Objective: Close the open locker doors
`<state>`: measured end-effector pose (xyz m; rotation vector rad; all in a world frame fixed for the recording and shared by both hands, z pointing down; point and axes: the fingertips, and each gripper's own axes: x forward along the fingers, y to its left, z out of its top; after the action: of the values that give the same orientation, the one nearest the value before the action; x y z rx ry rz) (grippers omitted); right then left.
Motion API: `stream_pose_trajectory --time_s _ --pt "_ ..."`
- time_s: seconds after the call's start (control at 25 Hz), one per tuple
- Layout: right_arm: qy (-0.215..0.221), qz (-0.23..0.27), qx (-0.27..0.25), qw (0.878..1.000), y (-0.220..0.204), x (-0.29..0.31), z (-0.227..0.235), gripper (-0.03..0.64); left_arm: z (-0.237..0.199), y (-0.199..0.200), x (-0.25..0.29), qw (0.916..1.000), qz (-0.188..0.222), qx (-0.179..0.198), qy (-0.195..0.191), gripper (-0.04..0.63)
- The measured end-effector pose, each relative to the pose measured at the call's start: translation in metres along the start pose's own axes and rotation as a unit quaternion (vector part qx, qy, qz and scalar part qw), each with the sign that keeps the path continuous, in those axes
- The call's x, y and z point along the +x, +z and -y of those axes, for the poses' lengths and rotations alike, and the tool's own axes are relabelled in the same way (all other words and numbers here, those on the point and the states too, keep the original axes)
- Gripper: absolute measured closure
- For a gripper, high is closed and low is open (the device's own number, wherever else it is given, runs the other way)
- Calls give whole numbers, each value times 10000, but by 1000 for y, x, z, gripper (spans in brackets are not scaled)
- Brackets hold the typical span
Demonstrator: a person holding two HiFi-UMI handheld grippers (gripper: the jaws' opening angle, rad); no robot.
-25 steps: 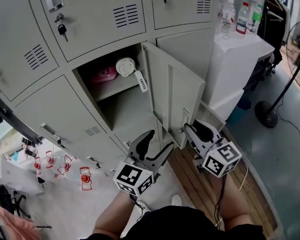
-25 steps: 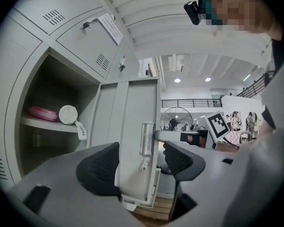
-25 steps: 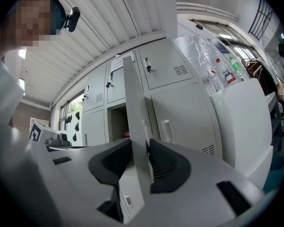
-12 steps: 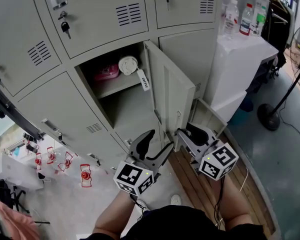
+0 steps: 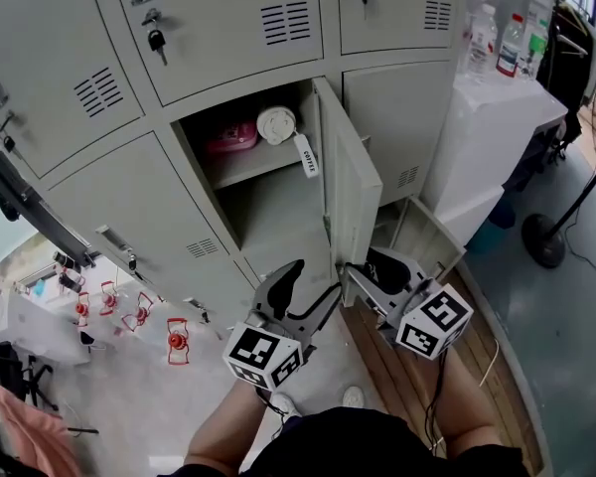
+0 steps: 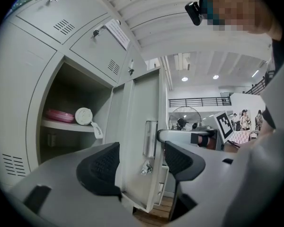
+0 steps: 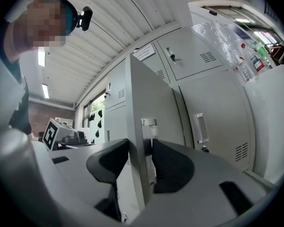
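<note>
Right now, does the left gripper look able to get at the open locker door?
Probably yes: the left gripper faces the open locker door close ahead, jaws apart, with nothing between it and the door's edge.

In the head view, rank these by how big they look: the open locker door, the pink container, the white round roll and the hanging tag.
1. open locker door
2. pink container and white round roll, about alike
3. hanging tag

Open locker door (image 5: 353, 197) hinged on the compartment's right side, box (image 5: 230, 139) and round tub (image 5: 276, 124) on the shelf (image 5: 248, 164) inside, tub right of box, door's free edge between the just-widening jaws of my right gripper (image 5: 363, 266), my left gripper (image 5: 308, 281) just left.
</note>
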<state>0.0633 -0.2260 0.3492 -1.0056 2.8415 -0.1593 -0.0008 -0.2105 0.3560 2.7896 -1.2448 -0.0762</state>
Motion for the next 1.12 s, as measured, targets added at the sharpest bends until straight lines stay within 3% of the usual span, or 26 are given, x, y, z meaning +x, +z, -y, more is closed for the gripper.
stream_pose_trajectory --time_s 0.52,1.12 --pt "553 -108 -86 9984 -12 64 -50 465 -60 4 -54 9988 0 -31 491 279" --pt "440 -132 -58 9989 -24 149 -78 491 -133 18 -113 9970 63 23 774 279"
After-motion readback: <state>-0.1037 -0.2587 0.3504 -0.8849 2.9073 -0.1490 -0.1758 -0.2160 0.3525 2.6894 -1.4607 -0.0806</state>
